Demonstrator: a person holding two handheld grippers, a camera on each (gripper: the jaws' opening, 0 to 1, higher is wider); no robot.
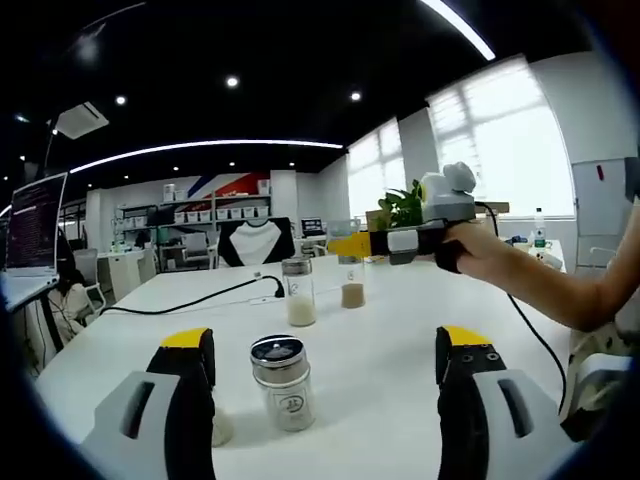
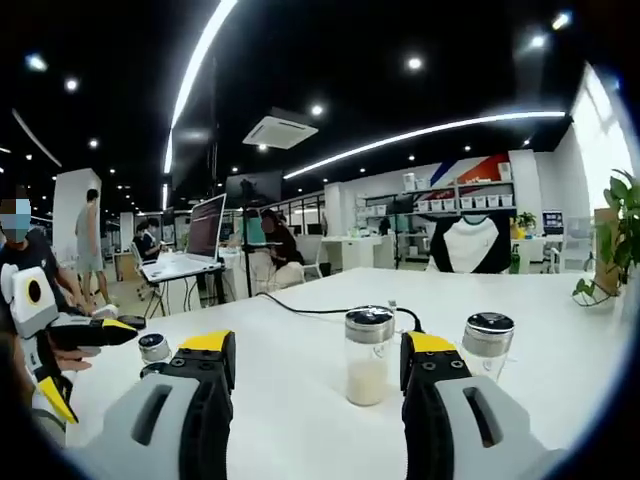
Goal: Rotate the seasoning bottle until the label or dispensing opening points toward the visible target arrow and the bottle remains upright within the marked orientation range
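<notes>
While both grippers hang above the white table (image 1: 400,330), neither one holds anything.

Left gripper (image 1: 325,385): jaws spread wide, yellow-tipped, rising from the bottom of the left gripper view. Between them, nearer the left jaw and not touching either, stands a short jar (image 1: 283,382) with a dark lid and a small label on its near side; upright on the table. A small pale lump (image 1: 221,428) lies just beside the left jaw's inner edge; what it is cannot be told.

Farther back in the same view, two taller bottles stand upright: one with pale contents (image 1: 298,291), one with brown contents (image 1: 352,280). A black cable (image 1: 190,301) runs across the table behind them. The right gripper (image 1: 345,244) enters from the right, held by a hand (image 1: 470,247), its yellow tip close to the brown bottle.

Right gripper (image 2: 318,372), own view: jaws apart. The pale bottle (image 2: 368,355) stands between them, clear of both. A second bottle (image 2: 487,345) stands beyond the right jaw, partly hidden by it. The left gripper (image 2: 95,332) shows at left, near a dark-lidded jar (image 2: 154,349).

Background: laptop (image 2: 203,235), shelves (image 2: 455,195), potted plant (image 2: 620,240), people at desks.
</notes>
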